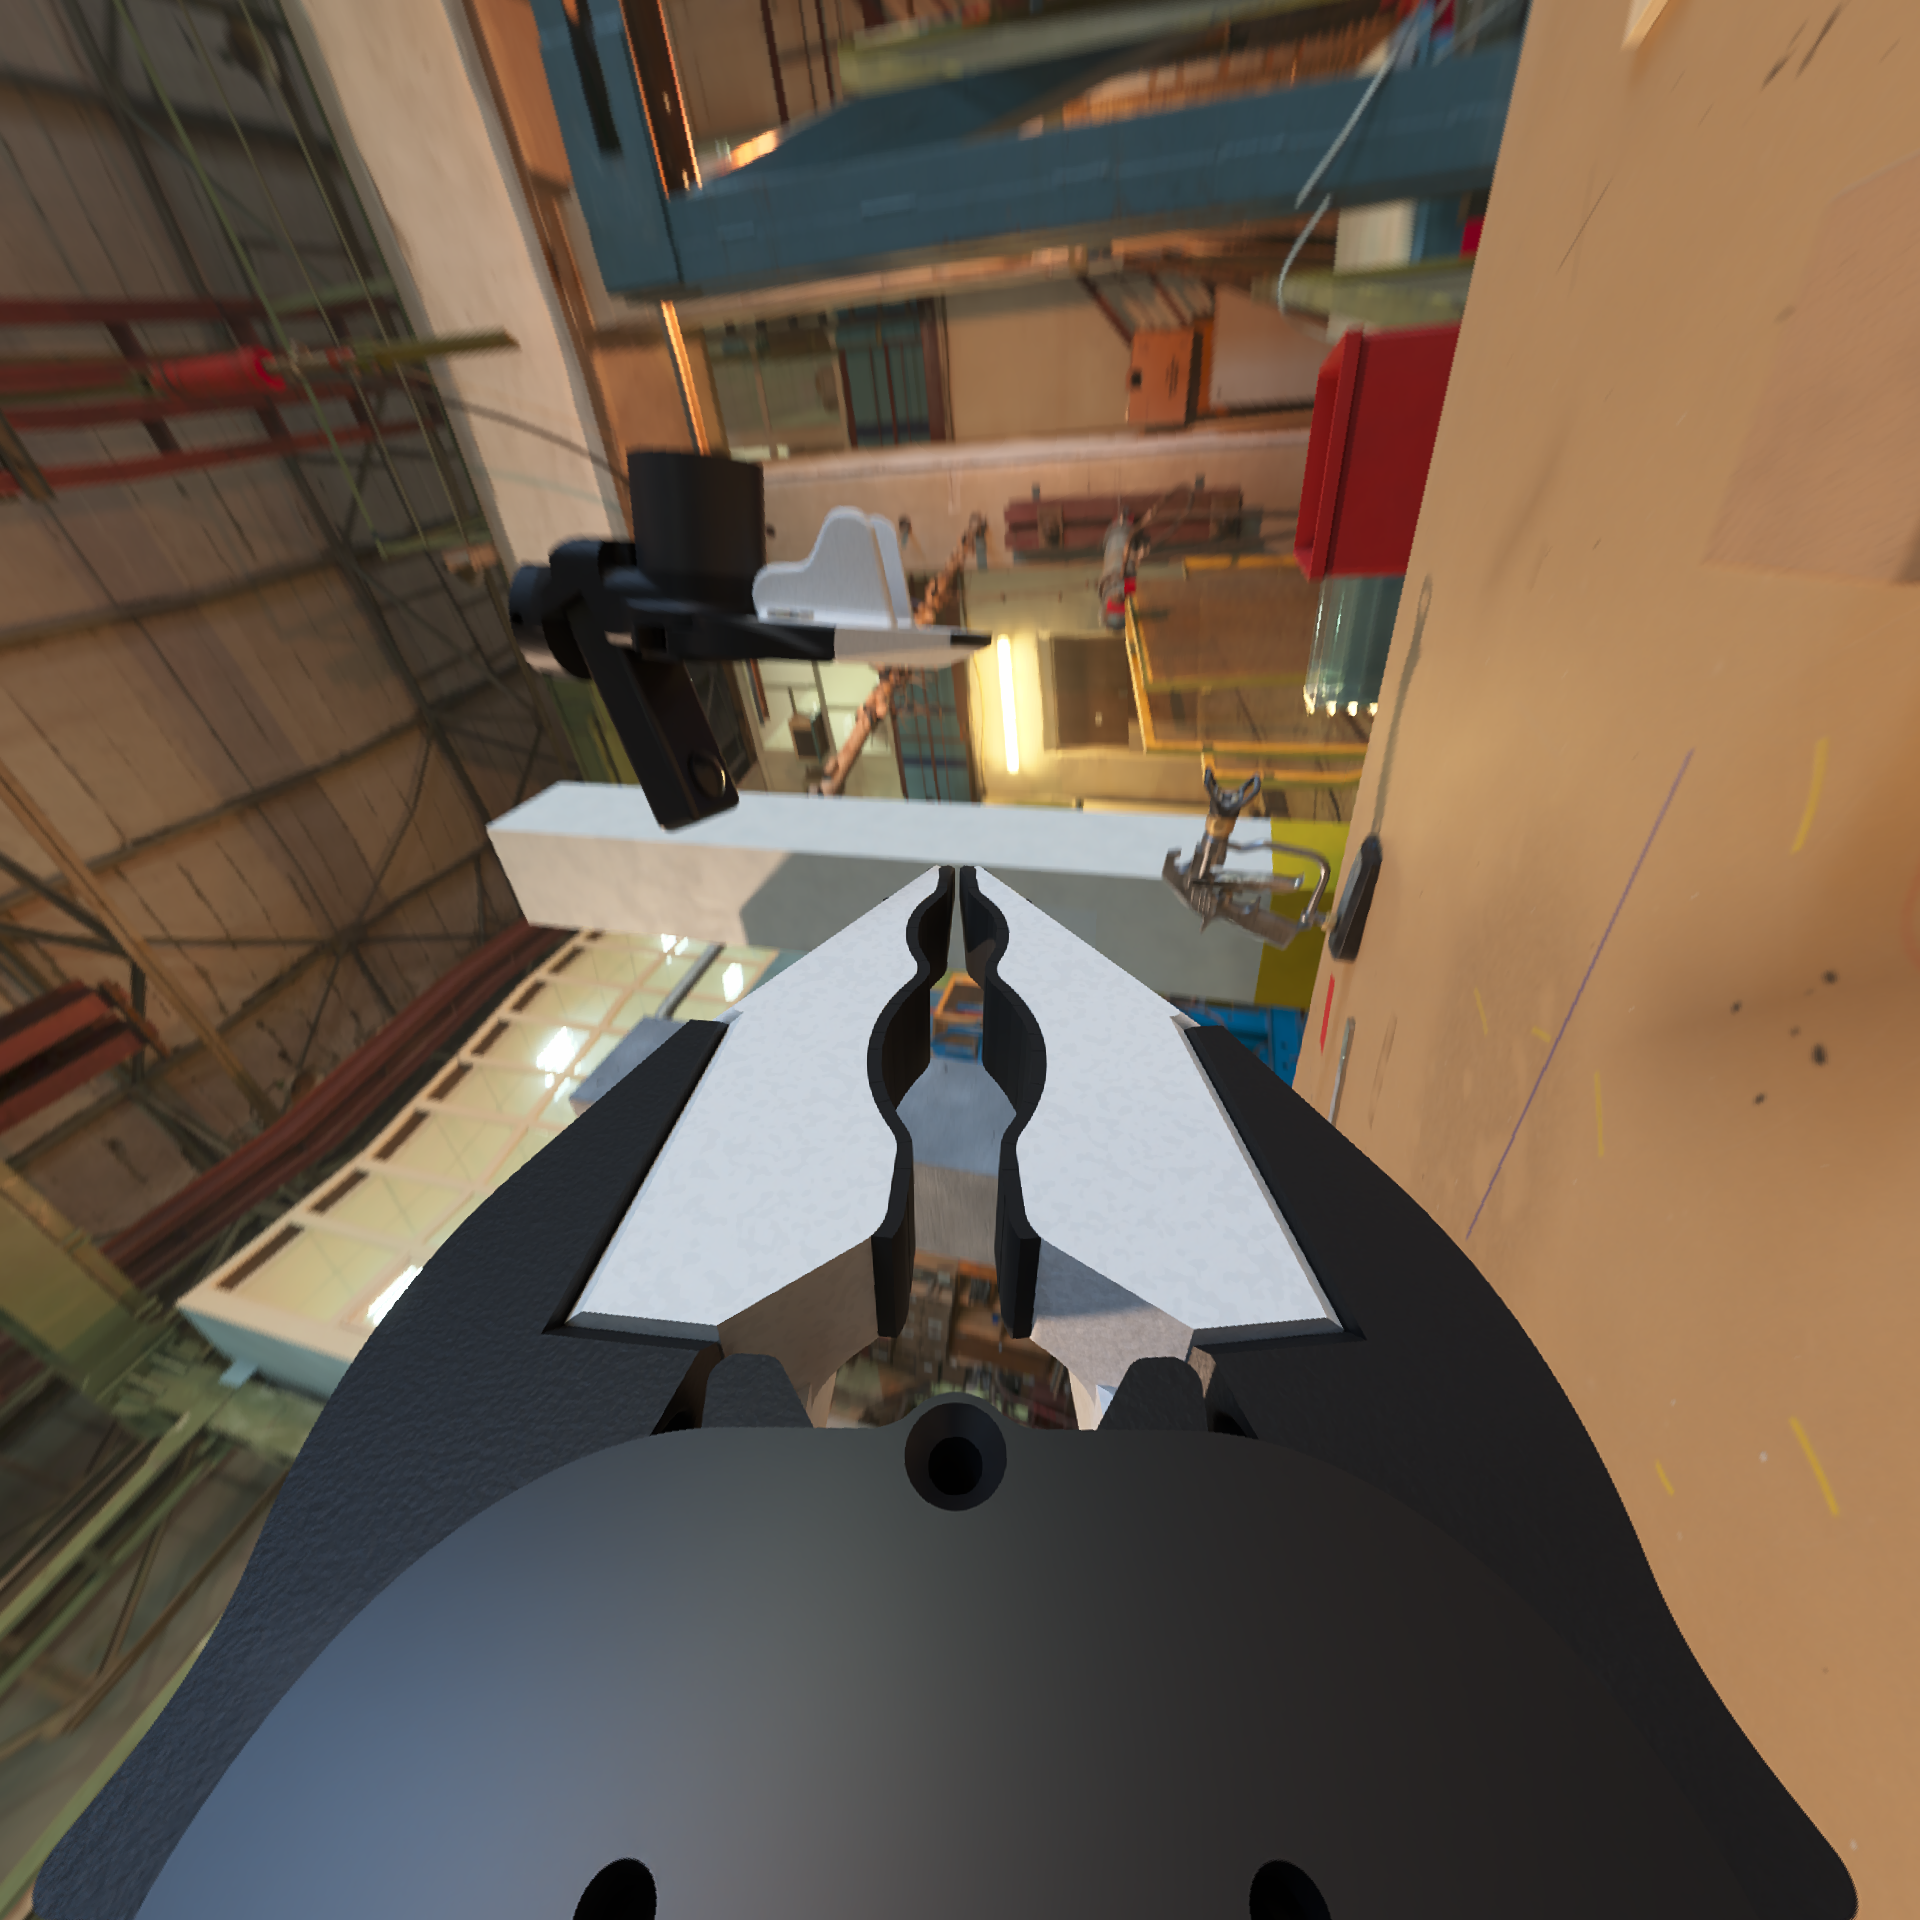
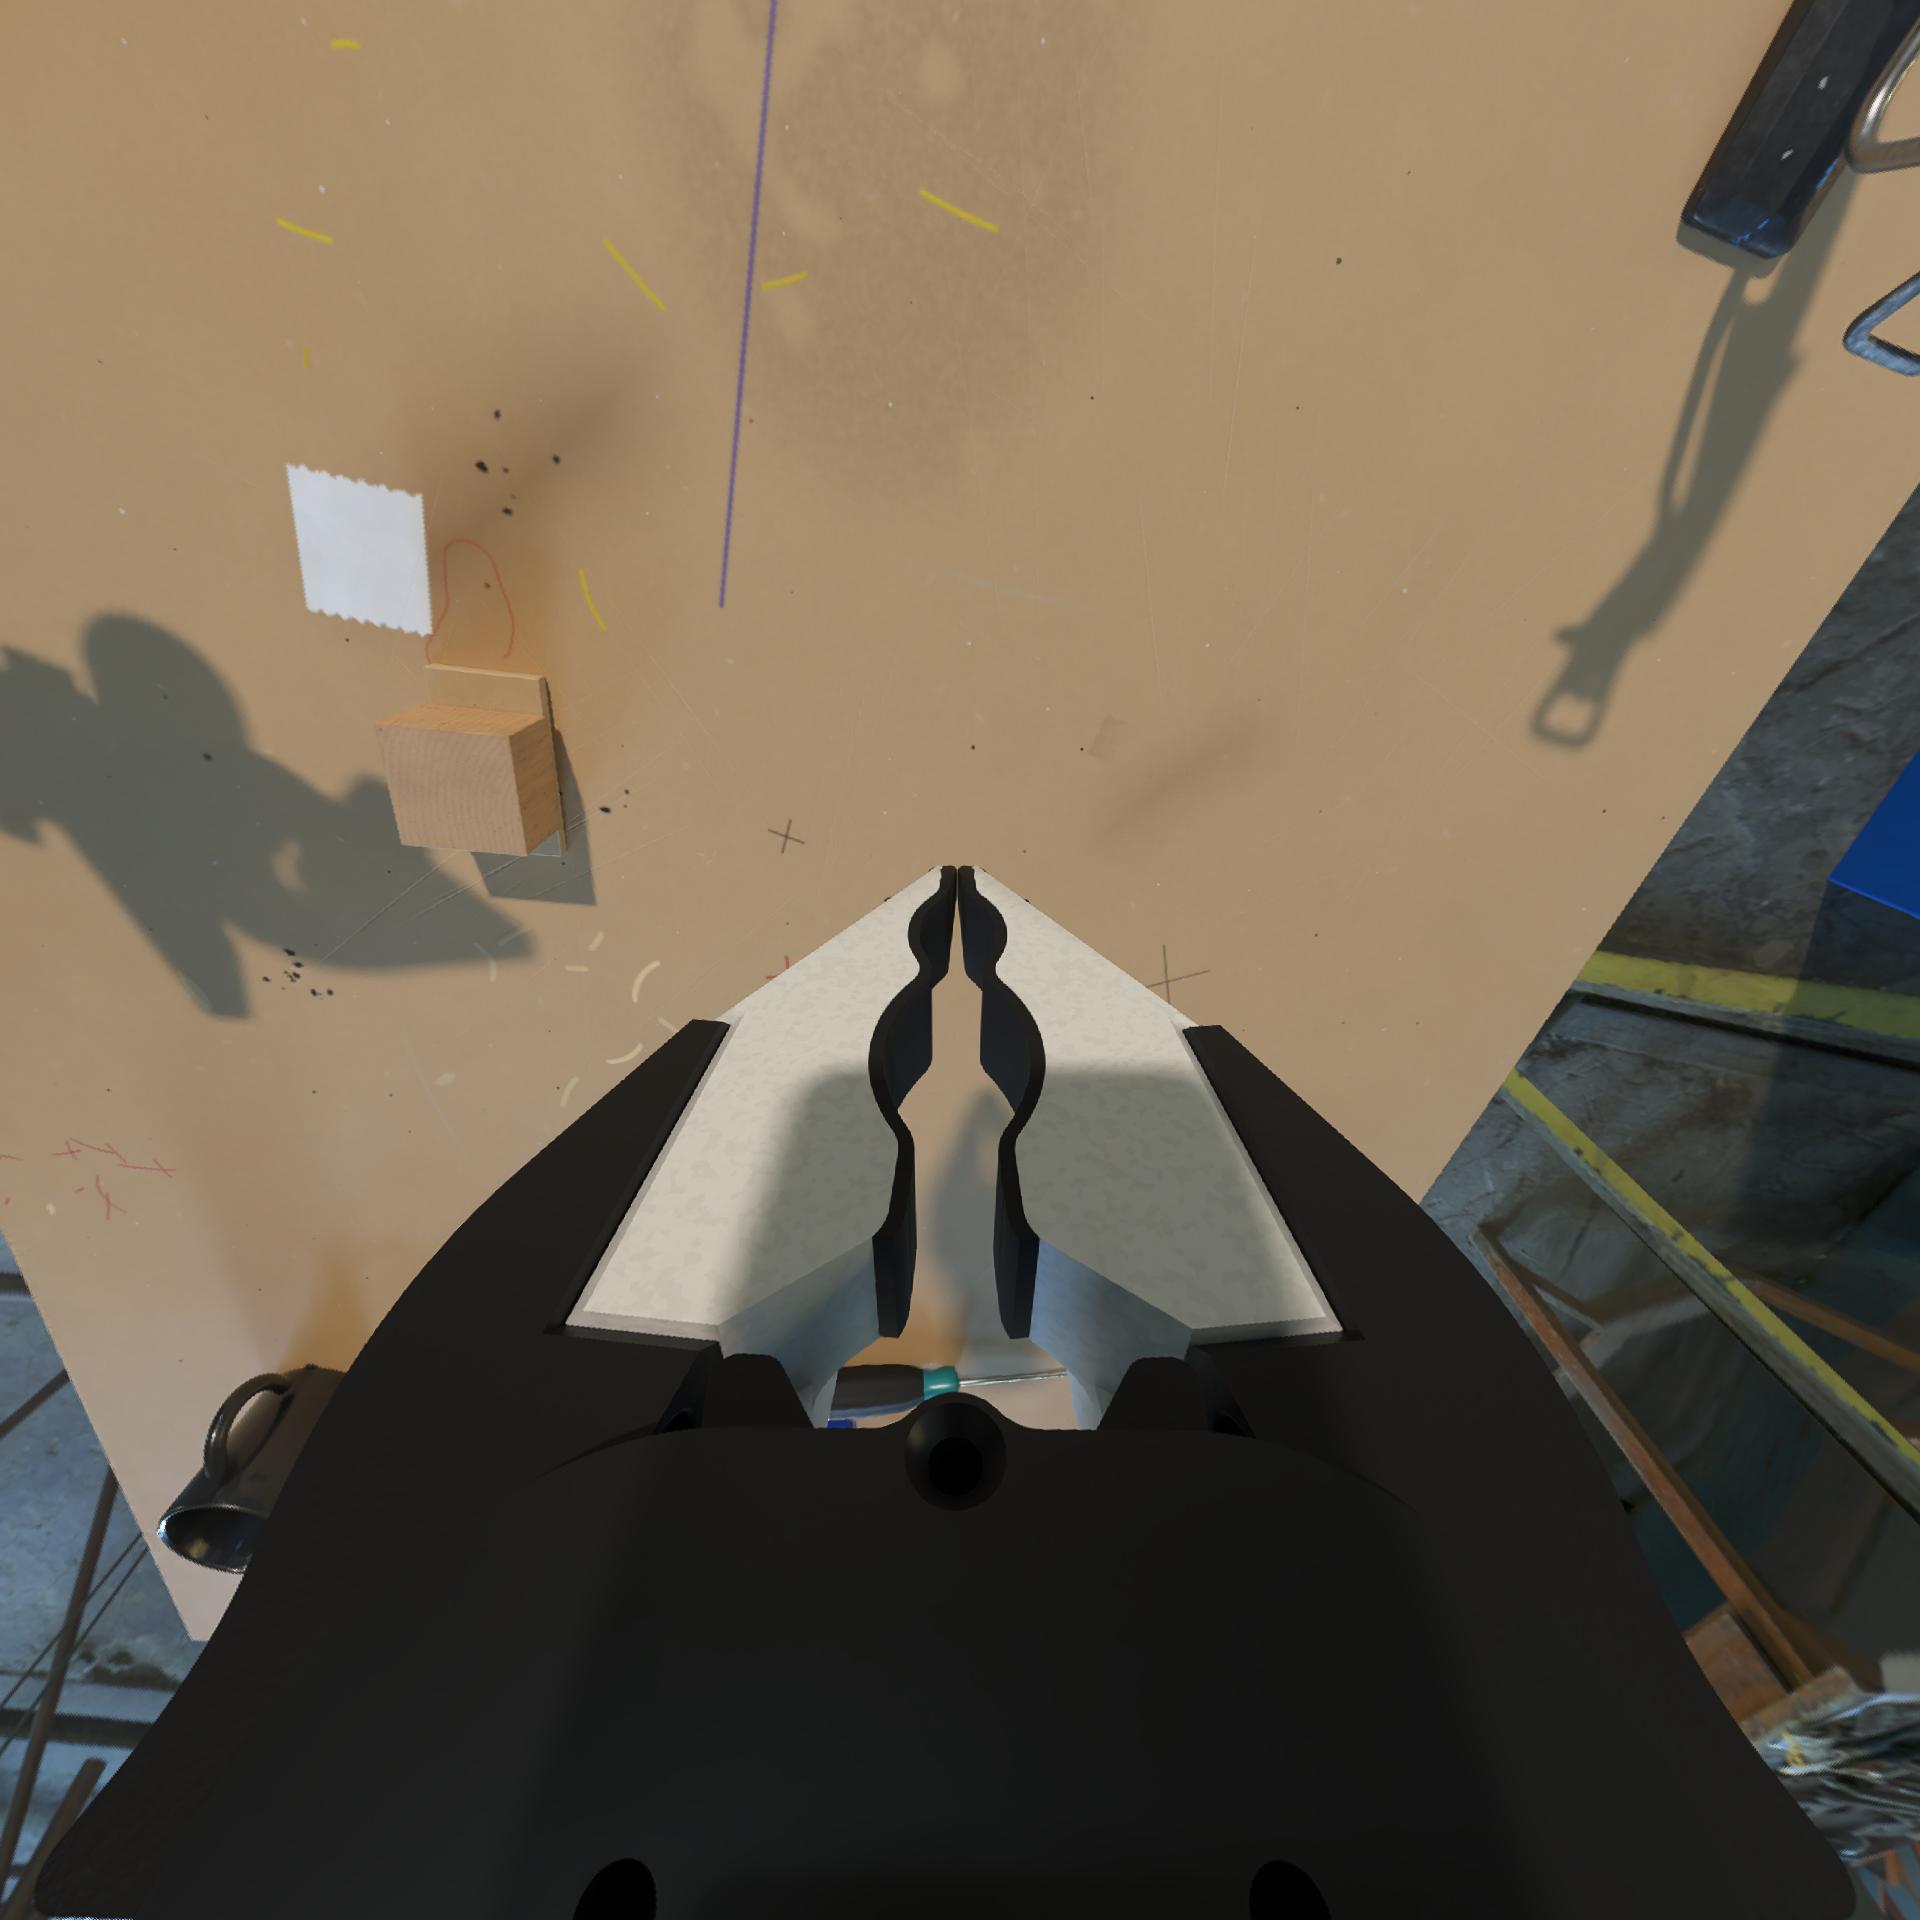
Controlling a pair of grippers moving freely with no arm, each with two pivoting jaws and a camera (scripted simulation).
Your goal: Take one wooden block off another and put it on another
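Observation:
In the right wrist view, a light wooden block [image 2: 462, 779] sits on top of a second wooden block [image 2: 486, 684]. Only a strip of the lower block shows behind it and along its right side. The stack stands on the tan table [image 2: 1039, 520], to the left of and a little beyond my right gripper [image 2: 956, 873], which is shut, empty and well above the table. My left gripper [image 1: 956, 873] is shut and empty, and points along the table's edge toward the hall. The right gripper also shows in the left wrist view [image 1: 966, 639], up in the air. No blocks show in that view.
A white square patch [image 2: 358, 545] lies flat just beyond the stack. A dark mug [image 2: 223, 1475] lies at the table's near left edge, and a screwdriver [image 2: 940, 1382] lies under my right gripper. A dark bar with a metal loop [image 2: 1782, 135] lies at the far right. A red box [image 1: 1371, 447] and a metal clamp [image 1: 1236, 883] stand on the table.

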